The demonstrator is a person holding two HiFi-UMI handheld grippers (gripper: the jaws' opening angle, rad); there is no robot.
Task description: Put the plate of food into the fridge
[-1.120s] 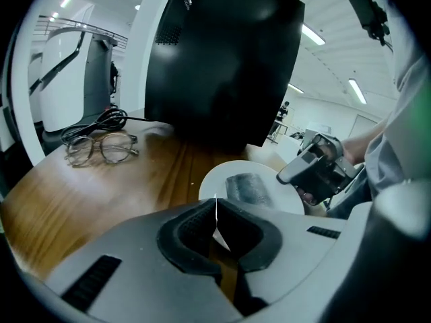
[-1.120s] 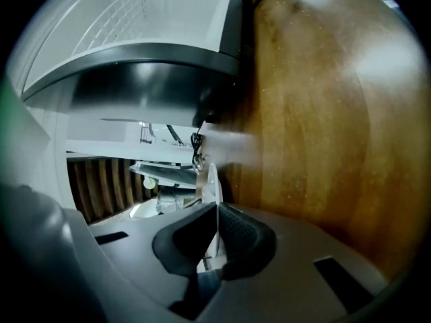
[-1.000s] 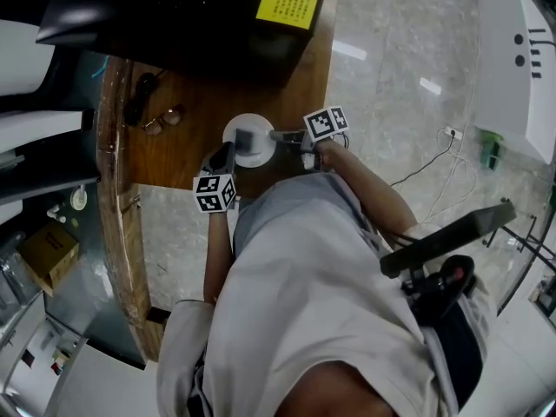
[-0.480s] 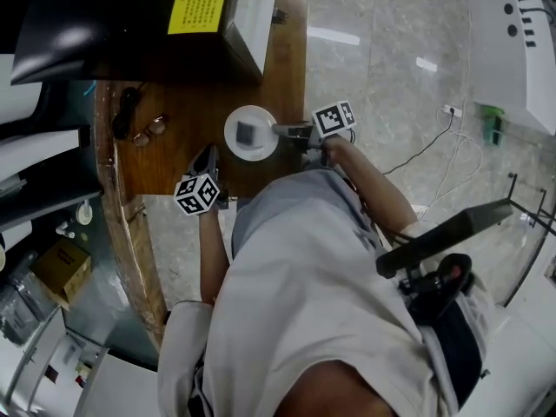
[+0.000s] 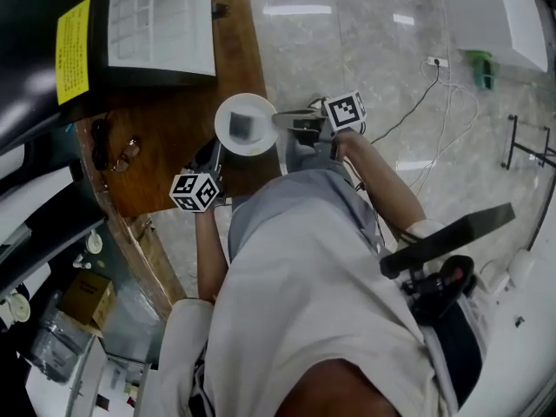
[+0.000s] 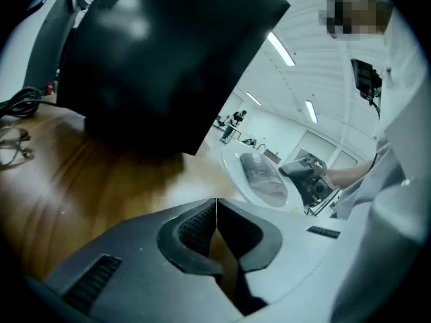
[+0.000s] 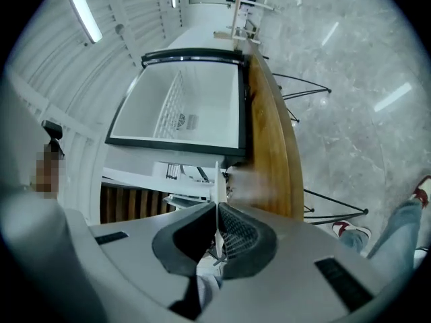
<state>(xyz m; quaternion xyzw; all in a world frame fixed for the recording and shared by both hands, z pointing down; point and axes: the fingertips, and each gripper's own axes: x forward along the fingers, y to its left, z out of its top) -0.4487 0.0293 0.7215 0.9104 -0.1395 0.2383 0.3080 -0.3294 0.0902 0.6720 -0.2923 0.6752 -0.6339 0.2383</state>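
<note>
A white plate [image 5: 228, 111] carries a film-wrapped piece of food [image 5: 241, 126] above the wooden table [image 5: 165, 159]. My right gripper [image 5: 280, 120] is shut on its right rim; in the right gripper view the rim [image 7: 217, 177] stands edge-on between the pads of that gripper [image 7: 217, 210]. Behind the plate the fridge [image 5: 161, 20] stands open, its white inside [image 7: 182, 110] facing me. My left gripper [image 5: 214, 153] is below and left of the plate, apart from it, shut on nothing [image 6: 215, 207]. The left gripper view shows the plate [image 6: 237, 170] ahead to the right.
The black fridge door [image 5: 74, 37] with a yellow sticker stands open at the left and fills the upper left gripper view [image 6: 161, 66]. Glasses [image 5: 126, 152] and sunglasses [image 5: 100, 142] lie on the table's left part. Cables run over the marble floor [image 5: 434, 85].
The right gripper has carried the plate up the picture toward the fridge, whose white inside has come into view. The left gripper has drawn away from the plate.
</note>
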